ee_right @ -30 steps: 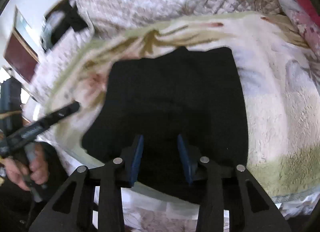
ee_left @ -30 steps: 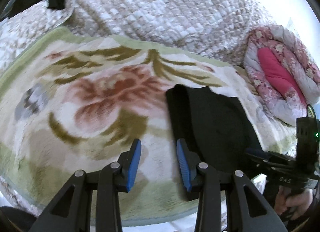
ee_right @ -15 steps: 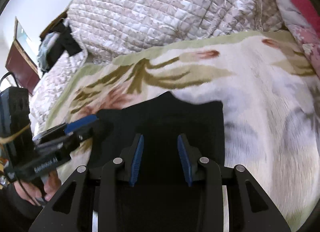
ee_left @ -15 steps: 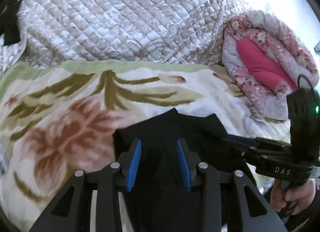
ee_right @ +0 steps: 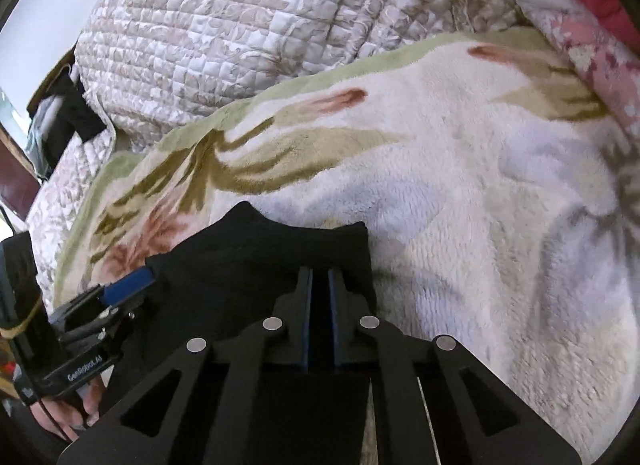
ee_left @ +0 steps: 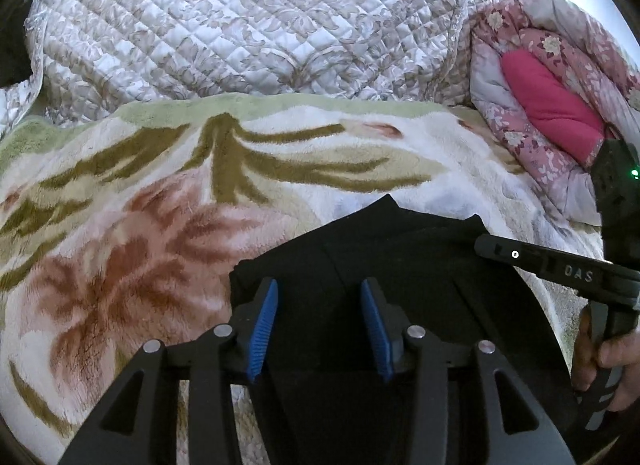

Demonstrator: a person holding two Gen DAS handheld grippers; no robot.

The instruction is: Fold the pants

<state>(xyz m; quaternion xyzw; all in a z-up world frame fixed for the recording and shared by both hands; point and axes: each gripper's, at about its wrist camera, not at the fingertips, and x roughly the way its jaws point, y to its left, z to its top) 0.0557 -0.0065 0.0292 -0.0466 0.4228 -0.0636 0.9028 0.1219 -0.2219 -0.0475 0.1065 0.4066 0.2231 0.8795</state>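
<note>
Black pants, folded into a compact stack, lie on a floral fleece blanket. My left gripper hovers over the stack's left part. Its jaws are opening; the blue pads stand apart with fabric below them and nothing gripped. In the right wrist view my right gripper is over the right part of the pants. Its jaws are closing, nearly together, and a thin strip of black fabric shows between the pads. Each gripper shows in the other's view: the right gripper and the left gripper.
A quilted beige bedspread rises behind the blanket. A rolled pink floral duvet sits at the back right. A person's hand holds the right gripper's handle. Dark clothing lies at the far left.
Both grippers came in over the pants from the blanket and the near edge. The right jaws went from apart to almost together. The left jaws spread a little wider.
</note>
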